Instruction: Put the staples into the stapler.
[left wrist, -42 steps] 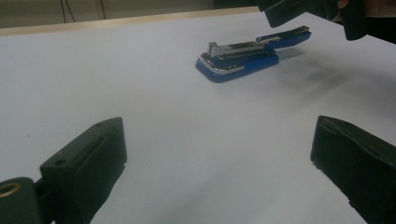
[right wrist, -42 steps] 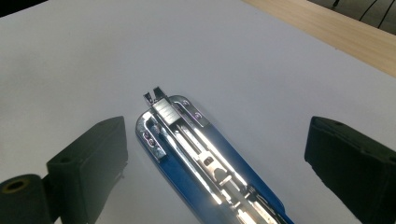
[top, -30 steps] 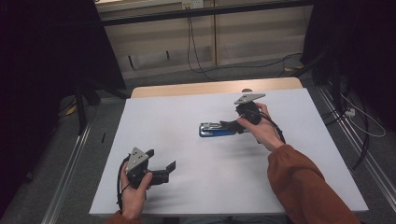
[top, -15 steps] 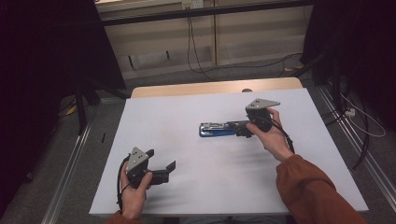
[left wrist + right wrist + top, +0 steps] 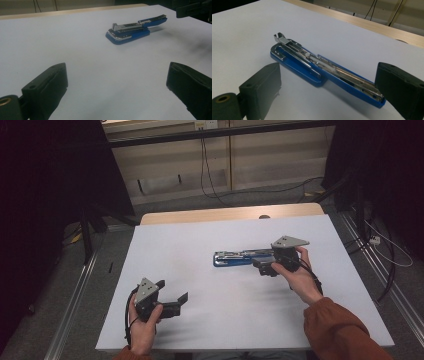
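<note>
Blue plastic over bright metal: the stapler point(image 5: 243, 258) lies swung open on the white table point(image 5: 200, 240), right of centre, nearer the far edge than the near one. Base flat on the surface; the top arm point(image 5: 352, 83) is folded back and raised a little, with the steel magazine point(image 5: 294, 47) exposed along the base.

My right gripper point(image 5: 265, 266) sits at the stapler's right end, jaws spread wide with nothing between the pads; the raised arm's tip is just beside one jaw. My left gripper point(image 5: 175, 302) rests near the near-left corner, well apart from the stapler, jaws likewise wide and empty.

Handling, as I judge it: stiff, moderately heavy for its bulk, not fragile. Glossy shell and plated rail likely slick. The hinge is loose, so lifting by the arm would let the base swing. Better to pinch across the base's long sides, mid-length.
</note>
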`<state>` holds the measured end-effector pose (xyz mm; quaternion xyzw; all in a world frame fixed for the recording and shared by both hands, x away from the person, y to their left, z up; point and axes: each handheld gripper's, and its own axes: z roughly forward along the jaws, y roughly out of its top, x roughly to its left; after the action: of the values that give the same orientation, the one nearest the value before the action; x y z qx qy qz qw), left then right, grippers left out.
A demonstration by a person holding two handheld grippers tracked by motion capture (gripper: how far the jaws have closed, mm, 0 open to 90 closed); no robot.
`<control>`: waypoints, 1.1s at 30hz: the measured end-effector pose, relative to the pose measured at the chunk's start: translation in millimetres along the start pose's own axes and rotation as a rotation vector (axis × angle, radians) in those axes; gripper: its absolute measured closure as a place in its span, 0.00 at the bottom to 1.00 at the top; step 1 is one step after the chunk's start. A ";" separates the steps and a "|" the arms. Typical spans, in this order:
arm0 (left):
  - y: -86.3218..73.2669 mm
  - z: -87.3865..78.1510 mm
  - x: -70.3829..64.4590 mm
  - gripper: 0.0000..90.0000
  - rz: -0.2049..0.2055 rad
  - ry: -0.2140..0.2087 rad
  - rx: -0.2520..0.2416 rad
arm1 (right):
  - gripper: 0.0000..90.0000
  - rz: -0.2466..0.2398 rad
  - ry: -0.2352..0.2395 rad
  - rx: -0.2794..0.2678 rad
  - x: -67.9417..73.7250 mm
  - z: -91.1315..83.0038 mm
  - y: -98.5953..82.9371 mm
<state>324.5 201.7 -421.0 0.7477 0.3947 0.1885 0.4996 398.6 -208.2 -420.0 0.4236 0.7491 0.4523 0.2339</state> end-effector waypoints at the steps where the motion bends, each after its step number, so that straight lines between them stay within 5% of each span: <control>1: -0.1 -0.2 0.6 0.04 0.005 -0.001 0.006 | 0.07 -0.001 -0.003 -0.001 -0.3 -1.5 -2.0; 20: 0.9 -2.5 4.6 0.04 -0.015 0.010 -0.011 | 0.05 0.056 -0.078 -0.057 -15.1 -33.3 -33.3; 28: 0.4 -3.7 5.9 0.04 -0.028 0.032 -0.017 | 0.05 0.067 -0.145 -0.105 -19.0 -54.8 -43.5; 33: 3.0 1.5 5.4 0.04 -0.021 0.023 -0.018 | 0.05 0.086 -0.138 -0.102 -22.7 -54.8 -46.6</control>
<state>330.1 204.4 -419.6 0.7368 0.4065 0.1955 0.5037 350.7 -264.5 -435.3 0.4730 0.6884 0.4693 0.2866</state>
